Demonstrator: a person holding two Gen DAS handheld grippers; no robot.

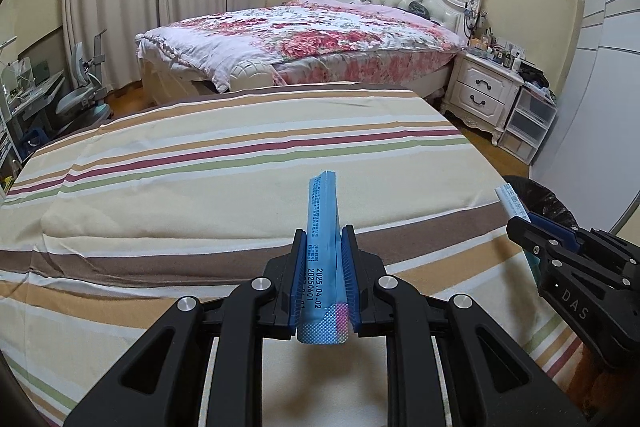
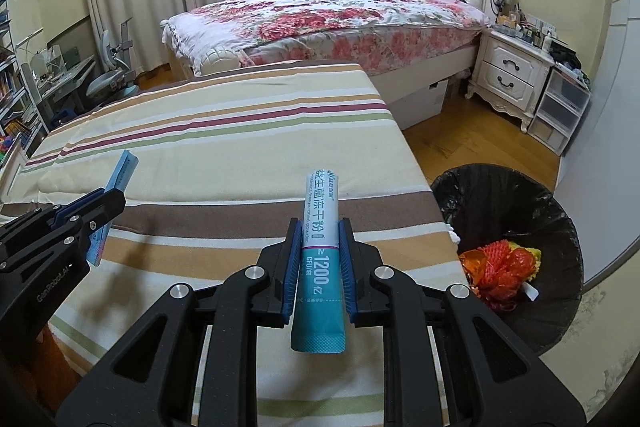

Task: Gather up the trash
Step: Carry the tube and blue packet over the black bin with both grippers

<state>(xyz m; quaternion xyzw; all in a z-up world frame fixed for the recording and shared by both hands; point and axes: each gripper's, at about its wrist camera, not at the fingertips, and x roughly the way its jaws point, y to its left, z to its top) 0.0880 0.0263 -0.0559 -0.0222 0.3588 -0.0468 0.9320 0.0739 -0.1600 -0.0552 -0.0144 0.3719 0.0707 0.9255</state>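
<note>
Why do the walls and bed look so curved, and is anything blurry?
Both views bend straight lines through a fisheye lens and have dark corners. Left wrist view: the blue sachet has sharp, readable print. Right wrist view: the white-and-teal sachet is crisp, the trash bin shadowy.

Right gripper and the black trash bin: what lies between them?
In the right wrist view, only the striped sheet's corner lies between the right gripper and the trash bin; nothing blocks it.

A low bed covered in a cream sheet with brown, tan, maroon and green stripes (image 1: 224, 155), its surface bare.
</note>
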